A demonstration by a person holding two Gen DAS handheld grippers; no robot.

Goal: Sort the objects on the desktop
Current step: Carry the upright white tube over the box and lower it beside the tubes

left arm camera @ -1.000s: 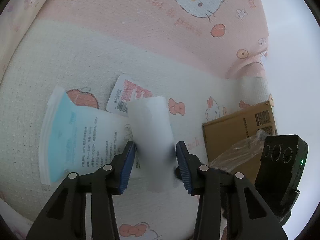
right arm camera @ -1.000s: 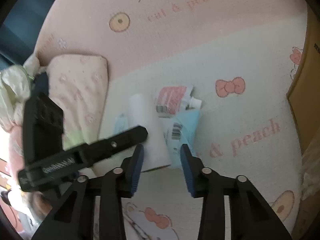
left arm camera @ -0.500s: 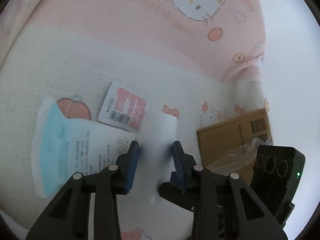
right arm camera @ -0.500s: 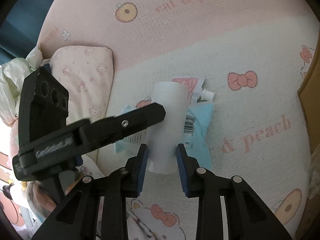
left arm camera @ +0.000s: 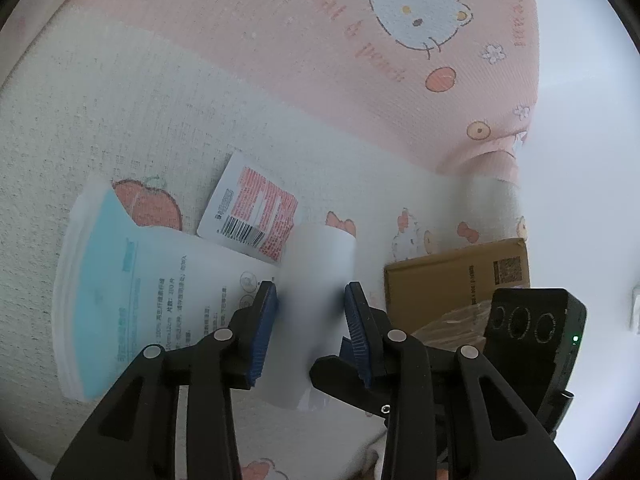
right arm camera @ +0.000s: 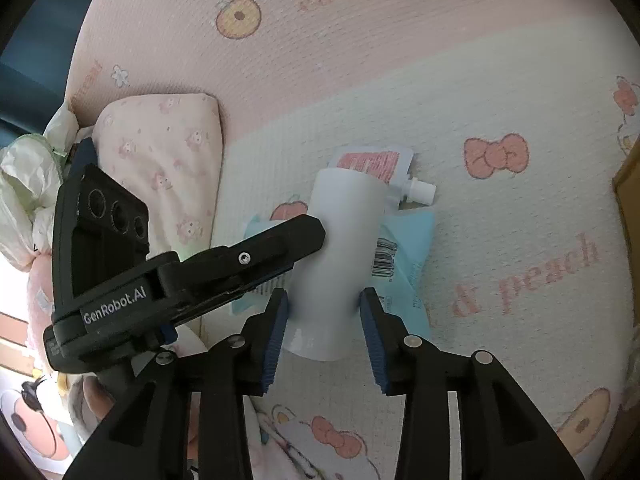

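A white tube (left arm camera: pixel 316 280) hangs above the patterned mat, and my left gripper (left arm camera: pixel 310 312) is shut on its middle, both blue pads pressing its sides. In the right wrist view the same tube (right arm camera: pixel 344 240) stands between the jaws of my right gripper (right arm camera: pixel 324 312). Those jaws are opening: the left pad still grazes the tube's lower end and the right pad stands just off it. One black finger (right arm camera: pixel 280 244) of the left gripper crosses the tube from the left. Under the tube lie a blue-and-white pouch (left arm camera: pixel 120 280) and a red-and-white spouted pouch (right arm camera: pixel 372 160).
A brown cardboard box (left arm camera: pixel 452 276) with crinkled plastic wrap sits to the right on the mat (left arm camera: pixel 120 120). In the right wrist view a pink pillow (right arm camera: pixel 160 160) lies at the left, with crumpled white bags beyond it.
The left jaws closed in onto the white tube. The right gripper came forward around the tube's lower end, pinched it, and has now spread its jaws wider.
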